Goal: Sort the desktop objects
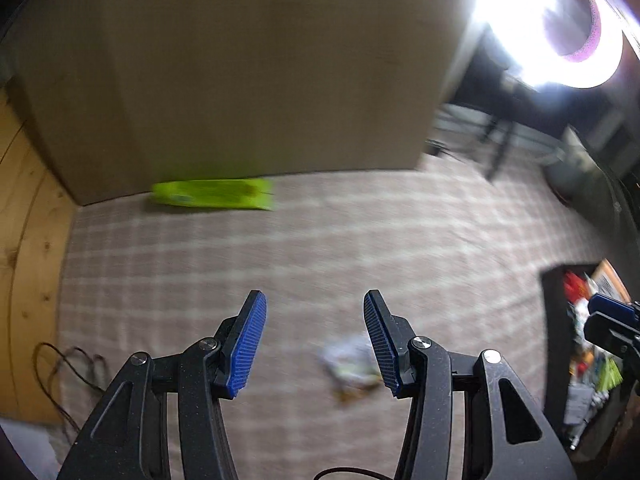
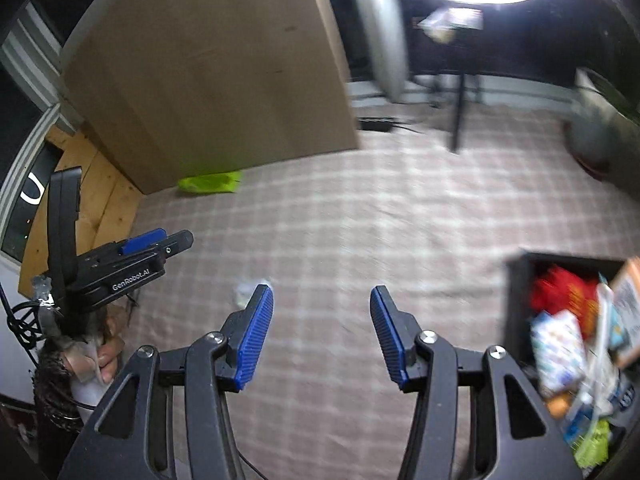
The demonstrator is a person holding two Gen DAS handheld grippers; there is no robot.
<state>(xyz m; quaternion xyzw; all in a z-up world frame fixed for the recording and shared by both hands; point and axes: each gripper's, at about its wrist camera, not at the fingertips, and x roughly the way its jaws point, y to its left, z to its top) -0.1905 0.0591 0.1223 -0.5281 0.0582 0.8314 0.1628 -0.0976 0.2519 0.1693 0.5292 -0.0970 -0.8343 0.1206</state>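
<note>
A bright green packet (image 1: 214,195) lies on the checked cloth at the foot of a cardboard box; it also shows in the right wrist view (image 2: 210,183). A small crumpled white wrapper (image 1: 347,362) lies on the cloth just ahead of my left gripper (image 1: 315,312), which is open and empty. The same wrapper (image 2: 246,291) shows by the left fingertip of my right gripper (image 2: 321,304), also open and empty. The left gripper shows in the right wrist view (image 2: 154,242) at the left. The right gripper's tip (image 1: 610,312) shows over a black bin.
A black bin (image 2: 520,304) full of several packets stands at the right; it also shows in the left wrist view (image 1: 554,320). A large cardboard box (image 1: 240,72) stands at the back. Bare wood (image 1: 24,240) lies left of the checked cloth (image 1: 360,240). A bright ring lamp (image 1: 560,28) glares at the top right.
</note>
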